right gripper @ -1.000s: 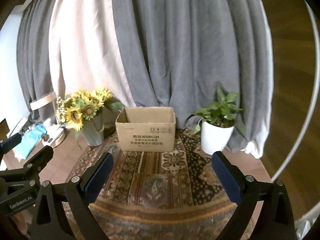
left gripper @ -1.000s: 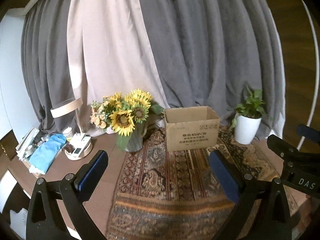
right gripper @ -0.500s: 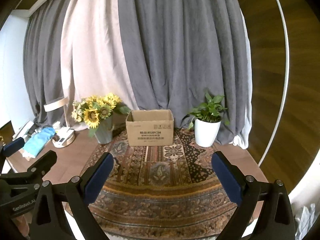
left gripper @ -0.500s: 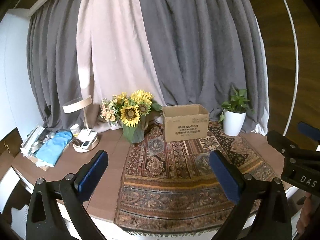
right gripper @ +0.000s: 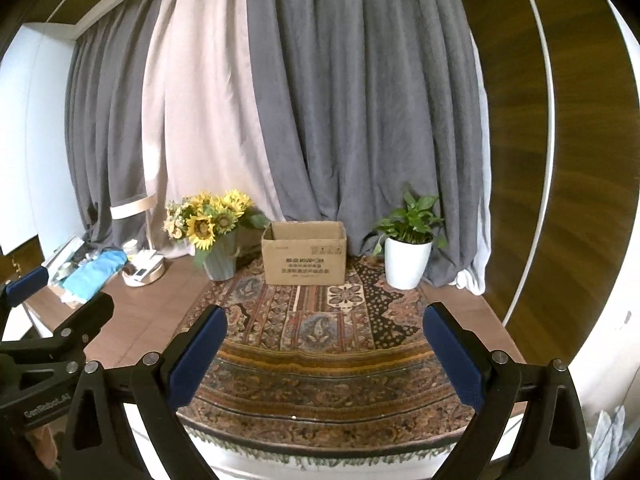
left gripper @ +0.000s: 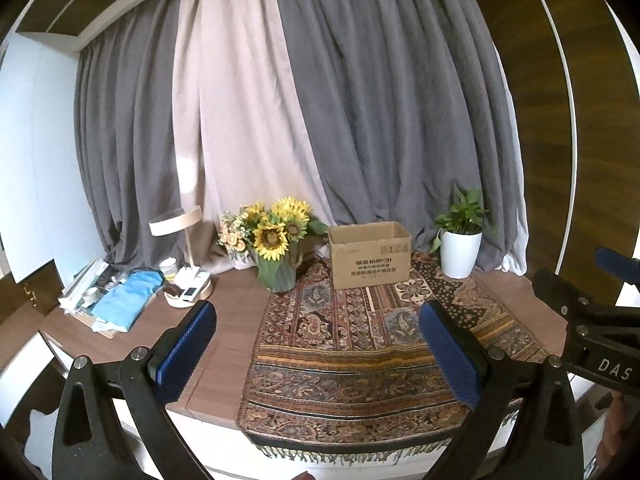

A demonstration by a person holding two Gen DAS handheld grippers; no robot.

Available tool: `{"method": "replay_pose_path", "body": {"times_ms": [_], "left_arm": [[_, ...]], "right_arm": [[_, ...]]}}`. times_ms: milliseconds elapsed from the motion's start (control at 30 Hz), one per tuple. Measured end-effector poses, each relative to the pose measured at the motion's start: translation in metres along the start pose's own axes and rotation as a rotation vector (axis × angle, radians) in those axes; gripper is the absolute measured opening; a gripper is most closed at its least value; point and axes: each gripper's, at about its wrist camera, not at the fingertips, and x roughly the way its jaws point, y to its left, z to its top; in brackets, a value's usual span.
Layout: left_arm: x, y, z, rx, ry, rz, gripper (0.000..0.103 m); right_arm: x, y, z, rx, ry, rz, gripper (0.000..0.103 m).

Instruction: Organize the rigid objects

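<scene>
Nearest the cameras, the left gripper (left gripper: 318,344) was spread wide with nothing between its blue pads, hanging off the front edge of the table (left gripper: 136,332). Same deal with the right gripper (right gripper: 325,340), jaws wide apart and empty, sitting just beside the left one; each showed up at the edge of the other's view.

Under them was a patterned rug (left gripper: 360,344) draped over the table's front edge, fringe hanging down. Nothing loose was lying on the rug's near half.

Further back on the rug stood the cardboard box (left gripper: 370,254), top open and upright, roughly centred. I couldn't tell what was inside it. Left of it, near the rug's edge, was a vase of sunflowers (left gripper: 276,236); on the right, a potted plant (left gripper: 460,246) in a white pot.

Off on the bare wood at far left were a desk lamp (left gripper: 178,222), a round tray of small items (left gripper: 188,294) at its base, and a blue cloth (left gripper: 128,300) on a pile of clutter. Grey and beige curtains (left gripper: 320,100) hung behind everything.
</scene>
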Motion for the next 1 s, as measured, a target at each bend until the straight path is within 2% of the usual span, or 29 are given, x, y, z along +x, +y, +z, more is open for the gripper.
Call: {"method": "replay_pose_path", "body": {"times_ms": [433,1000], "left_arm": [[-0.018,-0.001,-0.001,-0.001,-0.023,0.008,0.103],[-0.022,-0.007,-0.002,0.004,-0.021,0.009,0.103]], "right_arm": [[-0.025,-0.002,-0.003,-0.001,-0.028,0.008,0.102],[-0.028,-0.006,-0.003,-0.001,-0.030,0.000,0.102]]}}
